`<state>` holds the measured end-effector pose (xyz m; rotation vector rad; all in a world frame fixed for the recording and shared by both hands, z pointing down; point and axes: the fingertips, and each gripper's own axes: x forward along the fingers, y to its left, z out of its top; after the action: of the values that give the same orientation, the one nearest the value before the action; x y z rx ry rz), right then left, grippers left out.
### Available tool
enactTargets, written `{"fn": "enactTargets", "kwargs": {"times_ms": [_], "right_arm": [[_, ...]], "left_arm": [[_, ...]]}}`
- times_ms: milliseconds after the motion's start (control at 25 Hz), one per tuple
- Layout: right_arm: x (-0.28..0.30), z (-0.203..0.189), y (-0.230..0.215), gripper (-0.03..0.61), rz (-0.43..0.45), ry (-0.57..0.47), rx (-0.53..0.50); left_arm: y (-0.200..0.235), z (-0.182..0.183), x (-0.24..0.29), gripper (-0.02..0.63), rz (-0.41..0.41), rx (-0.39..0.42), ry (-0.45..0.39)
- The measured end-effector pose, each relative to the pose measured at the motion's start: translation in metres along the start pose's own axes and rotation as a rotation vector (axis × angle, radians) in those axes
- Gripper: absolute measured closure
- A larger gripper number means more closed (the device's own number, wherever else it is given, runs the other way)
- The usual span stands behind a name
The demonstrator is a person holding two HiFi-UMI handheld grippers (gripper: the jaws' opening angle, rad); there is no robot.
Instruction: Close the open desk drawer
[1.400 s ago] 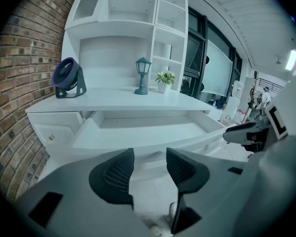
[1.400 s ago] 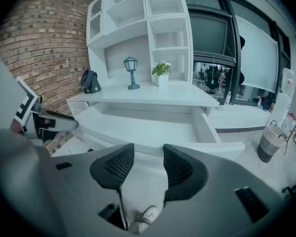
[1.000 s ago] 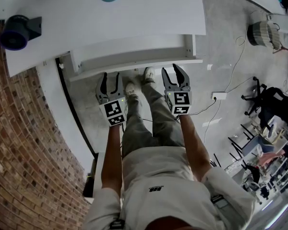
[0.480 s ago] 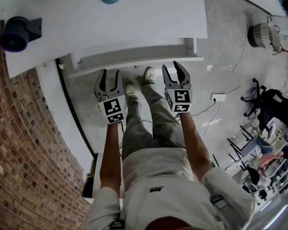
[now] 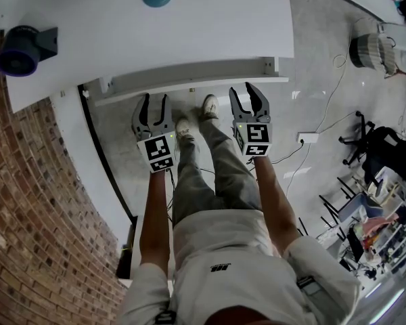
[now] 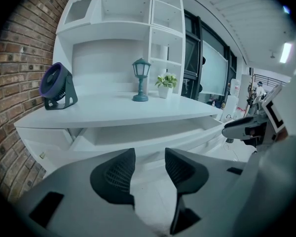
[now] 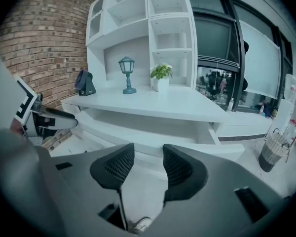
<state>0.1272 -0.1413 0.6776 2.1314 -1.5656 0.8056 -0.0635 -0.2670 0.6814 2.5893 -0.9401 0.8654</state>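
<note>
drawer (image 5: 189, 87) stood partly out under bench (image 5: 189, 26) | left gripper (image 5: 153, 101) jaws apart, empty, at drawer front | right gripper (image 5: 249, 91) jaws apart, empty, at drawer front

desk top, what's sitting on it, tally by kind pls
desk fan: 1
lantern lamp: 1
potted plant: 1
total: 3
</note>
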Motion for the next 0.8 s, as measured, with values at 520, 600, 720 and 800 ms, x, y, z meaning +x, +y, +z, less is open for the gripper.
{"fn": "enactTargets", "kwargs": {"times_ms": [520, 600, 720, 800], "right_arm": [[0.016, 0.010, -0.009, 0.393, -0.007, -0.015, -0.006], [0.020, 0.014, -0.009, 0.393, -0.006, -0.022, 0.001], [0.025, 0.019, -0.010, 0.394, -0.006, -0.028, 0.004], [0.027, 0.022, -0.011, 0.394, -0.008, -0.032, 0.003]], "left_arm": [[0.006, 0.013, 0.018, 0.417, 0.009, 0.006, -0.016], [0.007, 0.015, 0.021, 0.417, 0.011, 0.008, -0.019], [0.009, 0.019, 0.026, 0.419, 0.012, 0.010, -0.025], [0.010, 0.022, 0.028, 0.420, 0.014, 0.012, -0.027]]}}
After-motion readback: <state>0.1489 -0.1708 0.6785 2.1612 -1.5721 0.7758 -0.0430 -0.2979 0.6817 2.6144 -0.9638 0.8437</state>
